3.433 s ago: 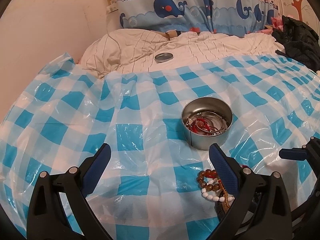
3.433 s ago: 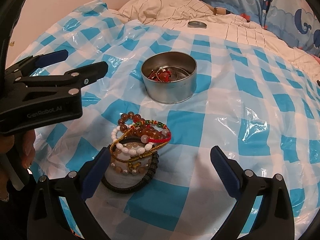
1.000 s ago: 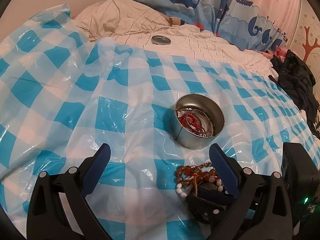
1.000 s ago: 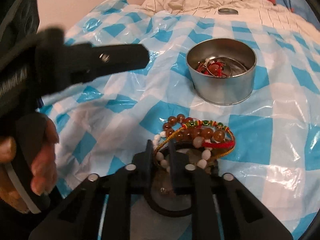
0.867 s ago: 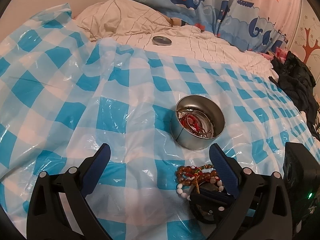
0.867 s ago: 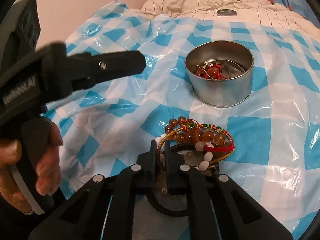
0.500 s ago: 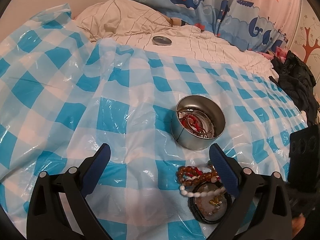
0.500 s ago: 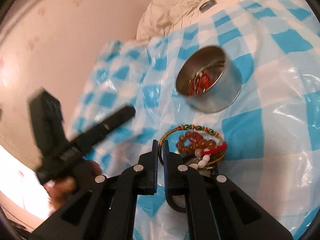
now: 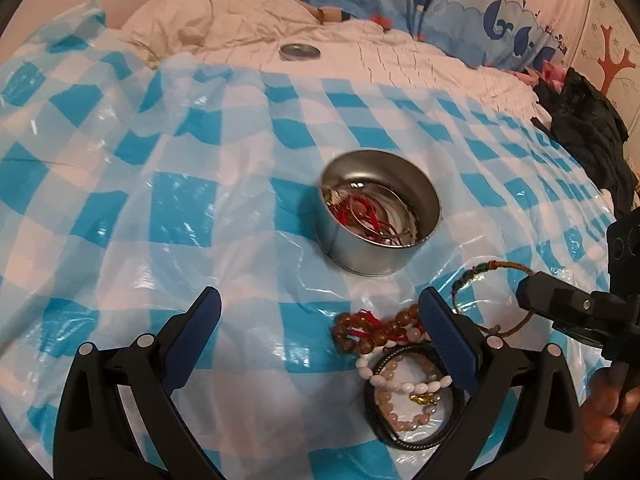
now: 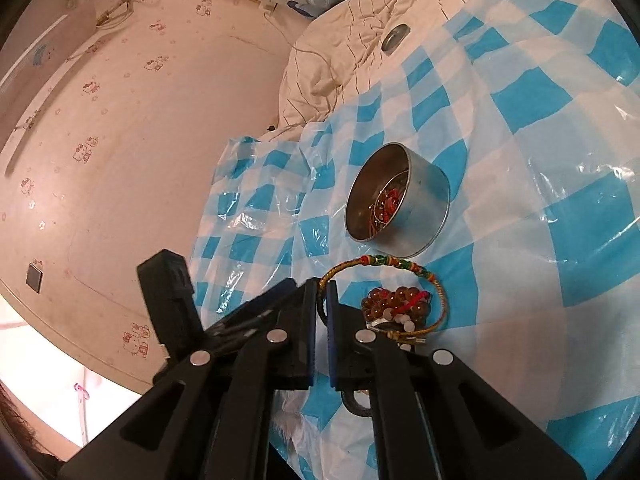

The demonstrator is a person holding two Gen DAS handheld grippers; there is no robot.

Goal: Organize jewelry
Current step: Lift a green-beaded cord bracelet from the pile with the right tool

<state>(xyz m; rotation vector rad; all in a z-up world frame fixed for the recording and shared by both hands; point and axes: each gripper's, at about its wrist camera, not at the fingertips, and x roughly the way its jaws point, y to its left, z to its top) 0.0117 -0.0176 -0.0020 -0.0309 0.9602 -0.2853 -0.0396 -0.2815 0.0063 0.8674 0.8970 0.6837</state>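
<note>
My right gripper [image 10: 321,292] has its two fingers pinched nearly together on the gold-and-green cord bracelet [image 10: 394,262], which loops out from the fingertips to the right of centre in the right wrist view, lifted clear of the heap below it. From the left wrist view I see the same bracelet [image 9: 486,270] hanging off that black gripper [image 9: 528,300] at the right edge of the frame, with part of a hand [image 9: 612,412] gripping the handle in the lower right corner. My left gripper [image 9: 320,308] stands wide, its blue-padded fingers [image 9: 440,320] holding nothing, low in the frame over the cloth. Just right of centre at the bottom, partly behind the right-hand finger, lies the rest of the pile of bracelets [image 9: 400,364]: brown beads, white beads, a red thread and a black band (they overlap too much for me to count). Above the pile, near the middle of the frame, sits the round metal tin [image 9: 378,224], open, with red and wire-like pieces inside; the held bracelet is near its lower right rim but not touching. Everything rests on the blue-and-white checked plastic sheet [image 9: 180,208]. Beyond it, at the top of the frame, a small round lid [image 9: 300,51] lies on the cream bedding [image 9: 224,20], and dark clothing [image 9: 588,128] is bunched at the upper right.
</note>
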